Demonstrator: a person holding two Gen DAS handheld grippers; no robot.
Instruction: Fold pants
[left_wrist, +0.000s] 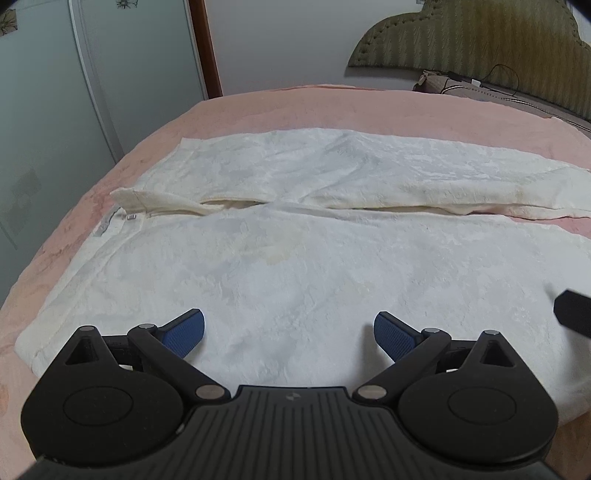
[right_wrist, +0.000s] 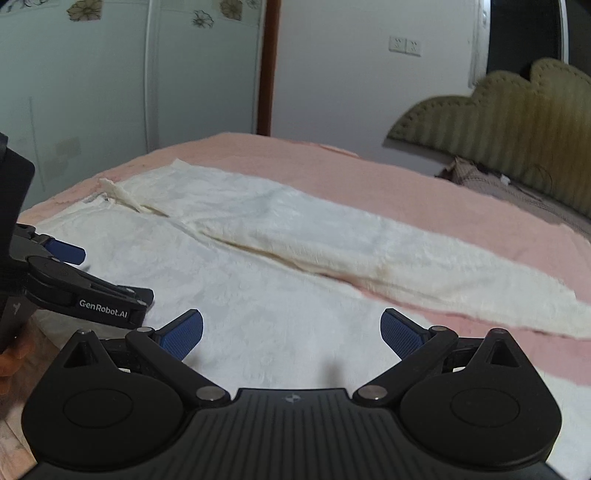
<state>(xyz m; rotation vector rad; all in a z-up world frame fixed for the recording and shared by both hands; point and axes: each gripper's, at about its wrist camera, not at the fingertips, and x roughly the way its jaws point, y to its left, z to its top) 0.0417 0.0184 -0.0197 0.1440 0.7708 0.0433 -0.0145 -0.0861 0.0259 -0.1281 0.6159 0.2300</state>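
Item: white pants (left_wrist: 295, 258), spread flat on a pink bed cover (left_wrist: 332, 107), long axis left to right, waist at left, both legs running right, side by side. Left gripper (left_wrist: 289, 330) and right gripper (right_wrist: 291, 332): jaws spread wide, empty, over the near leg. Surroundings: olive headboard (left_wrist: 480, 40) and a cable (left_wrist: 506, 81) far right, wardrobe doors (left_wrist: 55, 92) left; nothing lies on the pants.
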